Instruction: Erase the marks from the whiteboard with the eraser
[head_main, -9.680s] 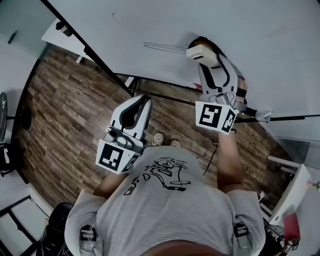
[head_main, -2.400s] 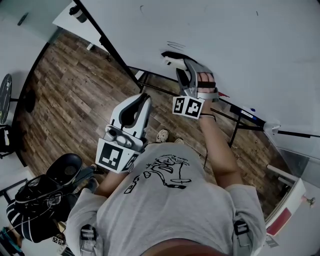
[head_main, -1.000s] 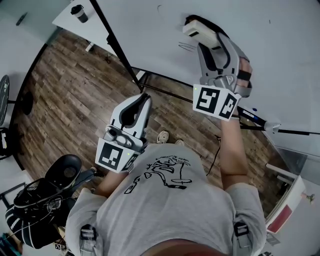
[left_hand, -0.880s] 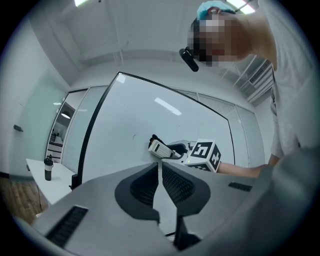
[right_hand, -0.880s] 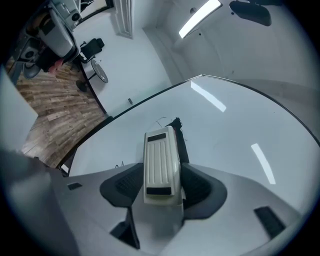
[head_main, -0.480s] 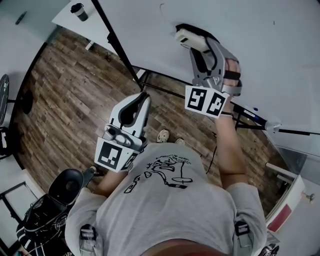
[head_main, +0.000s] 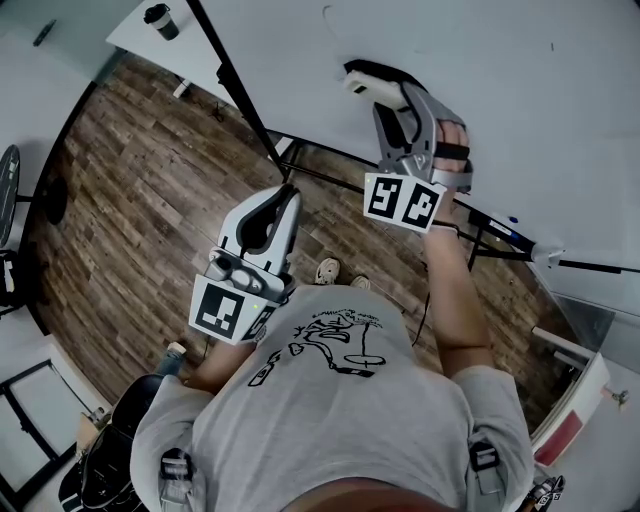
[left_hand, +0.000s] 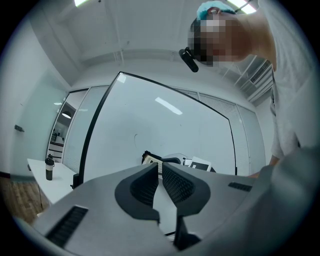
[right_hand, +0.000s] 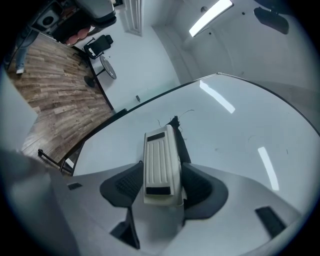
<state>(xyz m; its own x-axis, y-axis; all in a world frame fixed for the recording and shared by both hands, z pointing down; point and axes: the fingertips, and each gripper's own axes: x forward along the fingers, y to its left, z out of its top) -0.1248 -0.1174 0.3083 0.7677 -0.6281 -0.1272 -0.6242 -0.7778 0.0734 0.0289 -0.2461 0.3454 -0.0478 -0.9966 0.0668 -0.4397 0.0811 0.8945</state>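
The whiteboard (head_main: 520, 90) fills the top of the head view. My right gripper (head_main: 388, 98) is shut on a white eraser (head_main: 366, 78) with a black felt pad, and the pad is pressed flat against the board. In the right gripper view the eraser (right_hand: 161, 165) sits between both jaws, and thin dark marks (right_hand: 186, 113) show on the board just beyond its tip. My left gripper (head_main: 288, 192) hangs lower, off the board, above the floor. Its jaws are closed with nothing between them (left_hand: 160, 167). The eraser (left_hand: 150, 159) shows past them.
The board's black stand (head_main: 232, 88) runs diagonally at left. A marker tray (head_main: 500, 228) lies along the board's bottom edge at right. A cup (head_main: 158, 16) stands on a white table at top left. A black chair (head_main: 110, 470) is at lower left on the wooden floor.
The right gripper slid the eraser left along the board. The thin lines seen beside it a second ago no longer show. The chair at lower left moved away. The left gripper stayed put.
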